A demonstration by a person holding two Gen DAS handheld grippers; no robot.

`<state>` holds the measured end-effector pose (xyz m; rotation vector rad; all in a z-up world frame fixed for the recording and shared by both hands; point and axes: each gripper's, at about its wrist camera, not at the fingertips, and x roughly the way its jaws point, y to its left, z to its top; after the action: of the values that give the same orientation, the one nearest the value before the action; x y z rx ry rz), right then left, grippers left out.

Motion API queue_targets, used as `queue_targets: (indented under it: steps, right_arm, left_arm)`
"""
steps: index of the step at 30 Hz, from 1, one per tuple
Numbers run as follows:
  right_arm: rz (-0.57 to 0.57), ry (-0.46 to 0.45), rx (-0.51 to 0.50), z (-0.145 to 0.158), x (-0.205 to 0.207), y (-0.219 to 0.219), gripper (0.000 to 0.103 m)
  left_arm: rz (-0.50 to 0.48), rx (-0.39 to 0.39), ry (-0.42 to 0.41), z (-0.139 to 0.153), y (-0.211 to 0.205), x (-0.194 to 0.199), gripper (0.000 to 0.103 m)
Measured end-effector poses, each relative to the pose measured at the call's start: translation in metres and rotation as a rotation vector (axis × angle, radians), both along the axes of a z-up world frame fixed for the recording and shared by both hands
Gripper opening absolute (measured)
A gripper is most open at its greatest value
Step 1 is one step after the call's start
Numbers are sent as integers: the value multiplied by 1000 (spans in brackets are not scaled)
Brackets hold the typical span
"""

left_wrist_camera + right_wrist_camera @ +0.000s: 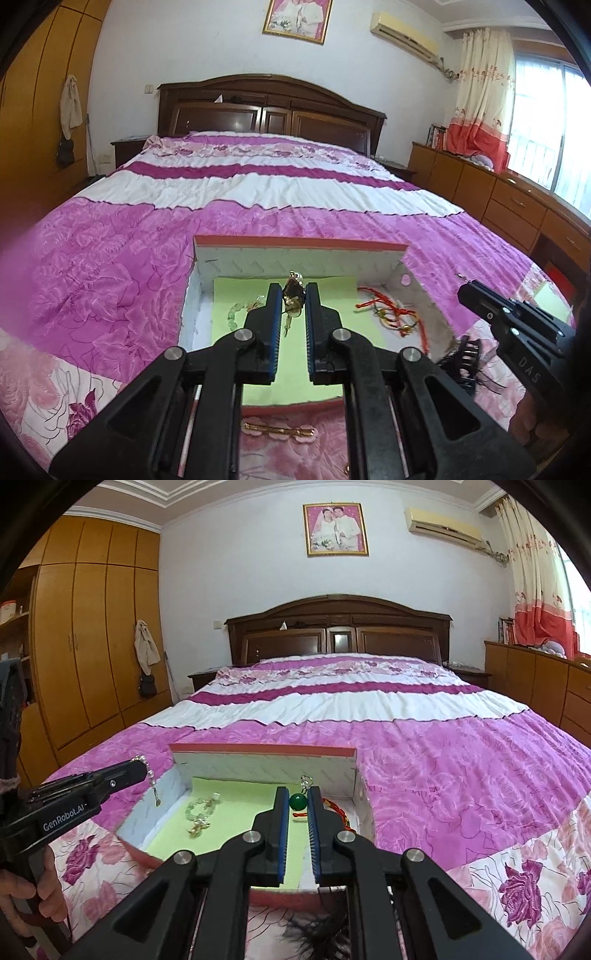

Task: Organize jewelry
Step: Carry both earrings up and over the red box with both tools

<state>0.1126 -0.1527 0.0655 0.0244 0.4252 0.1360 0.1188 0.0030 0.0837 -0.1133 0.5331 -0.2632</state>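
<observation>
On the pink floral bedspread (461, 775) at the foot of the bed sits an open box (264, 749) w/ red rim, white walls & a pale green paper liner (236, 794).

Far left in the right-wrist view, the left gripper (138, 770) is held over the box's left wall, jaws pinched on a short beaded chain (152, 779) whose small drop hangs down from the tip. In its own view the left gripper (291, 291) has the same piece between its blue pads, looking dark & gold there; exact type can't be told.

Inside the box, left part of the liner: a pale green bead bracelet (199, 810) w/ gold bits, lying loose. Centre: the right gripper (296, 794) is above the liner, jaws clamped on a green bead pendant (297, 801), its silver clasp sticking out past the fingertips & a red bit below. Right side of the box: a tangle of red & gold cords (391, 314) against the right wall.

Outside the box, near edge: a gold hair pin (277, 430) on the bedspread, between the left gripper's arms in that view. Further right, just beside the box's near-right corner, a black feathered hair claw (467, 354). Above it the right gripper shows side-on (466, 290), person's hand at the frame edge
</observation>
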Motion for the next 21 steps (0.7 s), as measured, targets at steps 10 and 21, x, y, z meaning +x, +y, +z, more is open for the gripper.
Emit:
queue_targets:
  steps: [10, 21]
  right_arm:
    - [-41, 93, -11, -33, 34, -8, 11]
    - [-69, 177, -16, -59, 50, -16, 12]
  left_arm:
    - [14, 46, 76, -31, -5, 23, 4]
    - [21, 81, 156, -54, -9, 37, 4]
